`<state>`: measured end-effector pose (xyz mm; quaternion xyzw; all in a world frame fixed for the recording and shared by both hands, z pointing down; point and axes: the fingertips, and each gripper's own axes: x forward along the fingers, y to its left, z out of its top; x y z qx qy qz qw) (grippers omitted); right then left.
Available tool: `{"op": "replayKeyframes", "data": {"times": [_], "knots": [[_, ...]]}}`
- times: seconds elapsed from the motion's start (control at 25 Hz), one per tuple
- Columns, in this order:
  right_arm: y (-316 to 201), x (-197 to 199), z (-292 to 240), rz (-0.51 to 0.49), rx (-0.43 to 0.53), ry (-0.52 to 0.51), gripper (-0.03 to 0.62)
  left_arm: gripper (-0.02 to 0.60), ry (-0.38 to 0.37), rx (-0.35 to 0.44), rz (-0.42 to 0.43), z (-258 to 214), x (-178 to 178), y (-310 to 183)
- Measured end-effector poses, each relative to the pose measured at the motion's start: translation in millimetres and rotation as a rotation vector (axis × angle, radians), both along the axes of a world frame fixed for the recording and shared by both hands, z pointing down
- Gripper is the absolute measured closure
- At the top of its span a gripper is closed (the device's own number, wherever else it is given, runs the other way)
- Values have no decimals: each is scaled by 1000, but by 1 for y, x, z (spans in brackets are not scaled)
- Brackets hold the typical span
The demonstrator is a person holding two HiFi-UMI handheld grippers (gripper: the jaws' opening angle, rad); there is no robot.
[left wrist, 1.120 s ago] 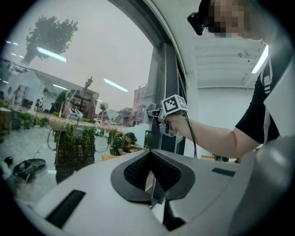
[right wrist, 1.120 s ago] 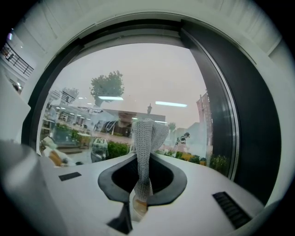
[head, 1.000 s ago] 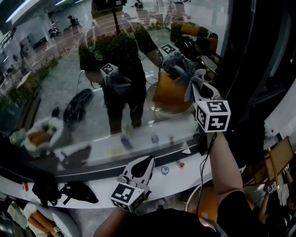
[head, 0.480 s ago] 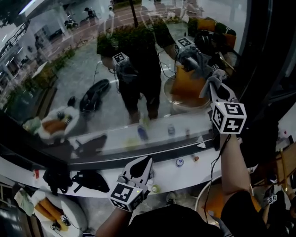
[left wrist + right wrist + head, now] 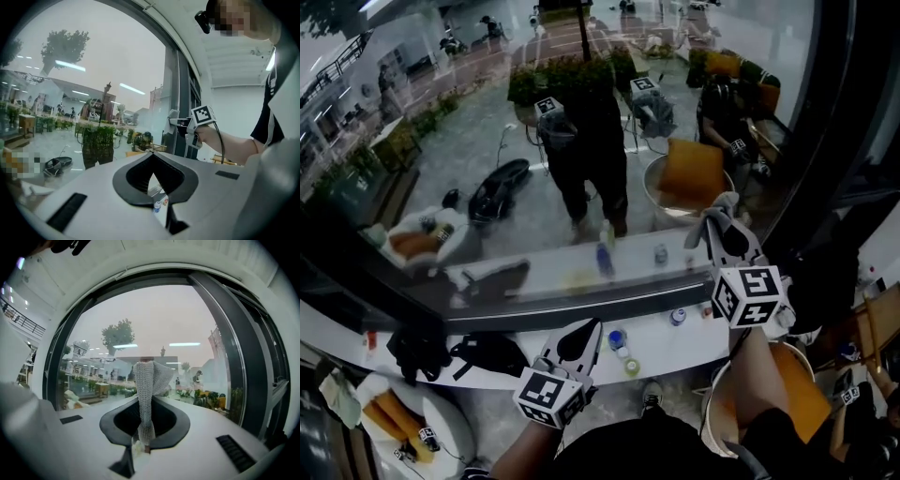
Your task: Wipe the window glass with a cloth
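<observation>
**Step in hand.** The wiping pass appears to be under way at the lower right of the large clear window glass (image 5: pixel 441 141), close to the dark vertical window frame (image 5: pixel 825 141). The right gripper (image 5: pixel 729 246) is clamped on the grey open-weave cloth (image 5: pixel 149 380). The cloth rises from between the closed jaws as a narrow folded strip, and its free end fans out above the tips. From where I stand the cloth points at the pane just above the white window sill (image 5: pixel 675 342). None of the views shows whether it actually presses on the glass.

**Next move.** In my judgement, the cloth has to be pushed flat against the pane and then drawn across or upward in an even stroke. The upper and left parts of the pane lie well away from the cloth, so the right arm would have to extend or the person step sideways. Only a narrow strip stands free, so a firm press is needed to spread it.

**Pose.**
- Right arm: raised and reaching forward, forearm nearly straight, gripper tilted toward the glass.
- Left gripper (image 5: pixel 592 323): held low near the body over the sill and apart from the pane. Its jaws meet at the tips with nothing between them.
</observation>
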<state>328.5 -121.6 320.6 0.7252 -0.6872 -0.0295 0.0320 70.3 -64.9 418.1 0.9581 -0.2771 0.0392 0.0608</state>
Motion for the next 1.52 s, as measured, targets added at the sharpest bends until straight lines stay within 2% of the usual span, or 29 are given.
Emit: {"op": "replayKeyframes", "data": {"times": [0.4,0.56,0.76,0.88,1.12,1.52], "knots": [[72,-178,42,-111,-52,-52,542,574,53,-22,-42,5,-115,45],[104,-227,70,-125,-81,-106,542,574,60,-46,-45,17,-147,68],[141,-278,91,-157,-102,-104,542,574,64,-71,-40,32,-174,95],[162,-301,99,-176,-116,-96,542,574,74,-96,-46,37,-182,108],[187,-333,114,-218,-142,-102,542,574,77,-76,-40,39,-182,118],[208,-331,115,-215,-147,-103,542,574,76,-65,-19,36,-171,129]]}}
